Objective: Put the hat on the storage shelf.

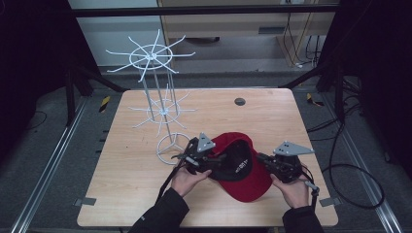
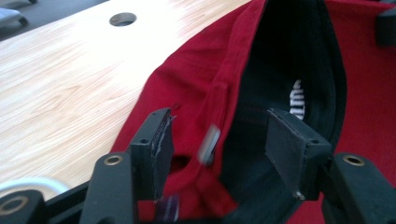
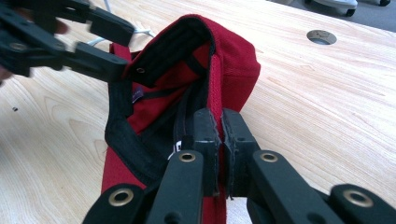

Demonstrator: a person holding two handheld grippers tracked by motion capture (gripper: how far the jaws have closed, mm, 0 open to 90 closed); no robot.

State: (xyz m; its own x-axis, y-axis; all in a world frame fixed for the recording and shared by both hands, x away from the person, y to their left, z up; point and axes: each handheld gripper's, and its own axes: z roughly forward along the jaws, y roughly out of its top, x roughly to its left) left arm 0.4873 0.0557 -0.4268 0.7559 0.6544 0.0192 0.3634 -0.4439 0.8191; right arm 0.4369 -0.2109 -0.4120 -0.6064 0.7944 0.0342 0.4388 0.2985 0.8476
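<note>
A red cap (image 1: 252, 182) with a black lining lies crown-down at the table's front middle. My right gripper (image 1: 262, 159) is at the cap's right side. In the right gripper view, the right gripper (image 3: 220, 128) is shut on the cap's (image 3: 236, 65) rim. My left gripper (image 1: 214, 158) reaches in from the cap's left. In the left gripper view, the left gripper (image 2: 219, 144) stands open, one jaw outside the red cloth (image 2: 187, 79) and one inside the black lining, with the rim between them untouched. The left gripper (image 3: 128, 50) also appears at the far rim in the right gripper view.
A tall white wire display stand (image 1: 155, 87) with two tiers of spokes rises just left of the cap; its ring base (image 1: 171, 145) lies close to my left gripper. A round grommet hole (image 1: 239, 101) sits in the wooden table (image 1: 126, 170) near the far edge.
</note>
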